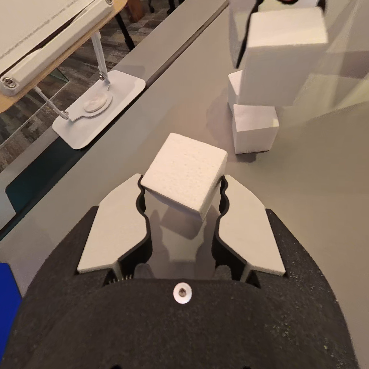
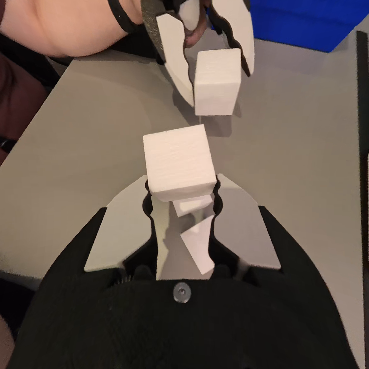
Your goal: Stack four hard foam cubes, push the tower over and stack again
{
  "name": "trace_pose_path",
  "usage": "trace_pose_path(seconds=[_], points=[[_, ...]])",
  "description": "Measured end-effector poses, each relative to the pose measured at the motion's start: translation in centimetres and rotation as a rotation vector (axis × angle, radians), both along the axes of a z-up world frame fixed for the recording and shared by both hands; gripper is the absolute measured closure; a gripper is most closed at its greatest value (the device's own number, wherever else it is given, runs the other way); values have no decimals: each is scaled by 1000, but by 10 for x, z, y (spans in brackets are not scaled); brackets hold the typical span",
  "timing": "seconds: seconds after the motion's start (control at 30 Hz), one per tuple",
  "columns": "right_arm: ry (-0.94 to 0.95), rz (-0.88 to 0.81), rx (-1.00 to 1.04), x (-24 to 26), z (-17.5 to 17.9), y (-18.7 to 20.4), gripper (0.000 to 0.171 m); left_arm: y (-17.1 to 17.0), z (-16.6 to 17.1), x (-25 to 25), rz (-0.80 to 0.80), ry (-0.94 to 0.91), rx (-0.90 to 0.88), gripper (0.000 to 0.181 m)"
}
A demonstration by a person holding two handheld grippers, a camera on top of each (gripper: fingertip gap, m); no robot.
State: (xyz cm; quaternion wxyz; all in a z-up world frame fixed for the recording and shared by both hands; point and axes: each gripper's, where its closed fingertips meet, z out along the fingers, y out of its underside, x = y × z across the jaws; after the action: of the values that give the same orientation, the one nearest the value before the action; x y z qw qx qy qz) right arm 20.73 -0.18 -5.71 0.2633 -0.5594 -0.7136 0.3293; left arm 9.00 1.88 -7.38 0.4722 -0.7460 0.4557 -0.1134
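My left gripper is shut on a white foam cube and holds it tilted, lifted off the grey table. It also shows in the right wrist view, with that cube. My right gripper is shut on another cube, which the left wrist view shows blurred. It hangs just over a stack of two cubes: a lower one and a turned upper one. I cannot tell whether the held cube touches the stack.
A white stand base sits at the table's far left edge, carrying a board overhead. A blue box stands behind the left gripper. A person's arm reaches in at the top left. A dark object lies along the right edge.
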Motion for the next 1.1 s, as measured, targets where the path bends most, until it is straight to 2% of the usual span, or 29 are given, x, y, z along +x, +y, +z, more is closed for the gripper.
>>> trace_pose_path(seconds=[0.2, 0.4, 0.9, 1.1], points=[[-52, 83, -66, 4, -14, 5, 110, -3, 3, 4, -9, -6, 5, 108], [-102, 141, -41, 1, -26, 5, 110, -6, 3, 9, -24, -18, -19, 108], [-104, 145, -92, 0, -37, 6, 110, -6, 0, 9, -21, -36, -39, 108], [-61, 101, -85, 8, -25, 9, 95, -11, 10, 14, -35, -95, -42, 108]])
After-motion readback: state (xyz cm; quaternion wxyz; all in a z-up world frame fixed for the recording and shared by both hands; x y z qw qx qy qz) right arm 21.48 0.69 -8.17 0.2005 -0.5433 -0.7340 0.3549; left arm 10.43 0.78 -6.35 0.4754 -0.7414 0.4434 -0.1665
